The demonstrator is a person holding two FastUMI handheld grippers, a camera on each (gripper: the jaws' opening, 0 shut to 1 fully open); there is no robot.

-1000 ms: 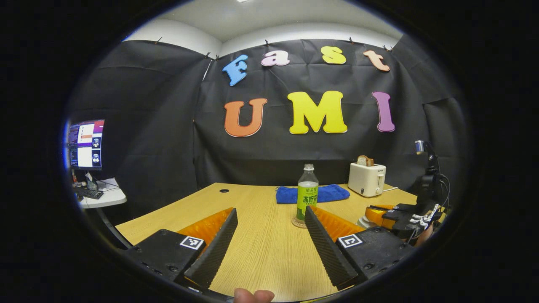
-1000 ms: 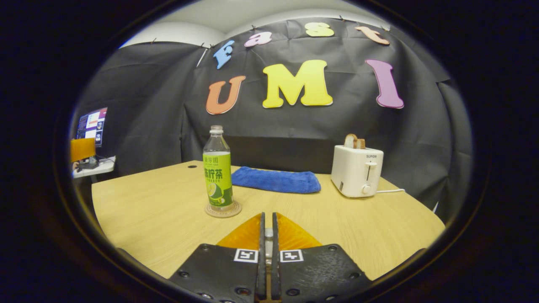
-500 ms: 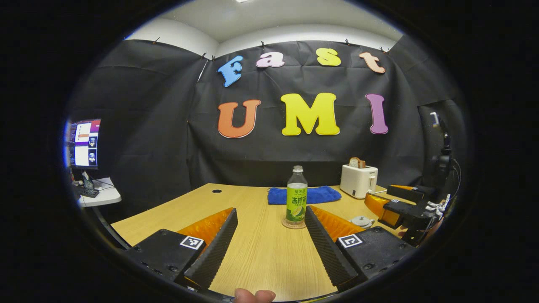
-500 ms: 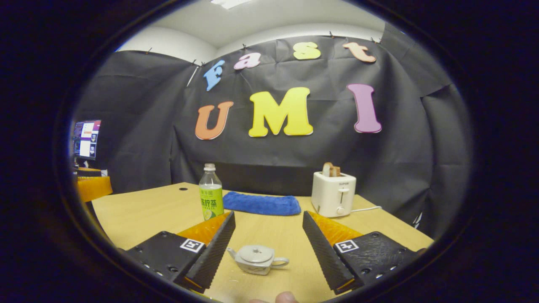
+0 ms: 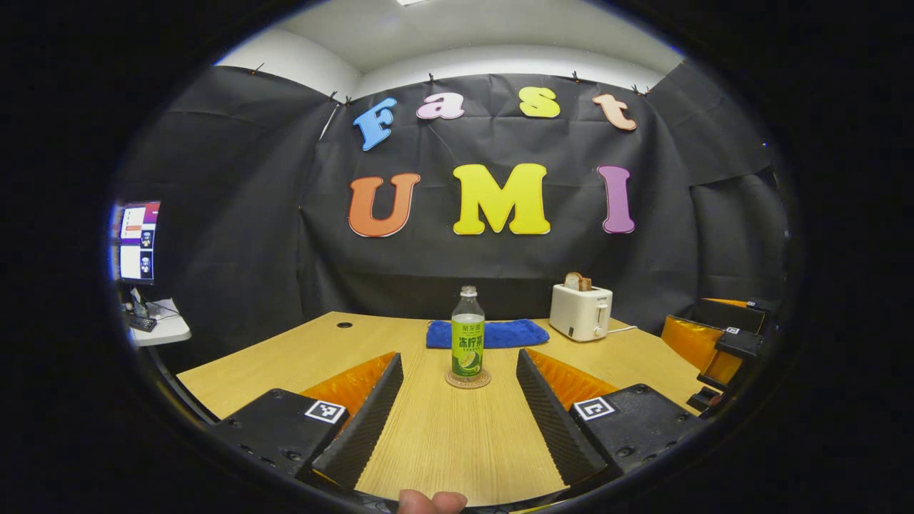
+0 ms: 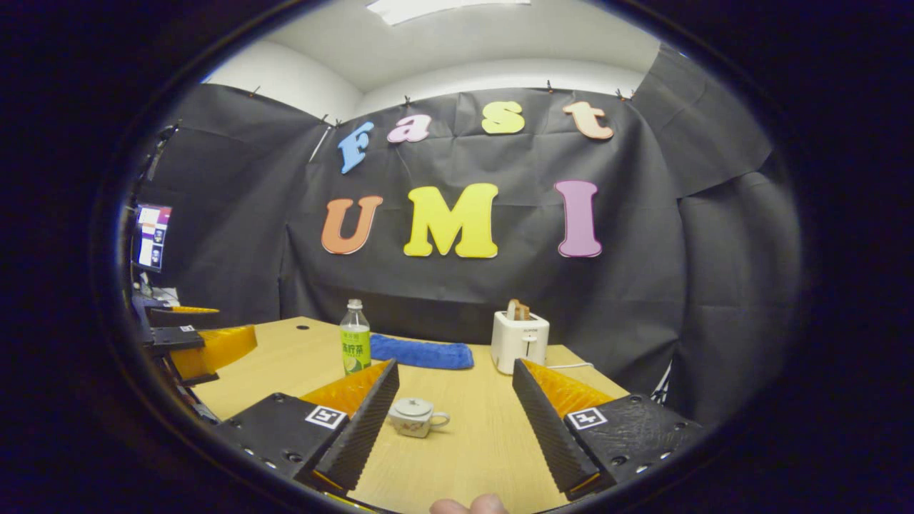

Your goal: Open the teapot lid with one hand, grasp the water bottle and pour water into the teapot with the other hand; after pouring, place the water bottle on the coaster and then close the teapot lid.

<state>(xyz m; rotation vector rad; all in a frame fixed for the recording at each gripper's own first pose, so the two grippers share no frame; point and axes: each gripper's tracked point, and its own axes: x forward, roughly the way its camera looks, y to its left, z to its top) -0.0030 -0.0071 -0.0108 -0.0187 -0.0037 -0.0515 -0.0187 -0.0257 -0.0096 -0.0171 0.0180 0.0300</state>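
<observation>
A green-labelled water bottle [image 5: 468, 333] stands upright on a round coaster [image 5: 468, 380] in mid-table, beyond my left gripper [image 5: 458, 357], which is open and holds nothing. In the right gripper view a small white teapot [image 6: 414, 417] sits on the table with its lid [image 6: 412, 405] on, between and beyond the fingers of my right gripper [image 6: 455, 365]. That gripper is open and empty, apart from the teapot. The bottle [image 6: 355, 345] stands behind its left finger. Each gripper shows at the edge of the other's view: the right gripper [image 5: 714, 343], the left gripper [image 6: 193, 343].
A blue cloth [image 5: 488, 333] lies at the back of the wooden table [image 5: 443, 442], with a white toaster [image 5: 580, 313] holding bread to its right. A monitor on a side desk [image 5: 136, 243] stands off to the left. A thumb tip [image 5: 430, 501] shows at the bottom edge.
My right gripper went from shut to open and drew back and up, leaving the lidded teapot on the table. My left gripper also pulled back from the bottle, staying open.
</observation>
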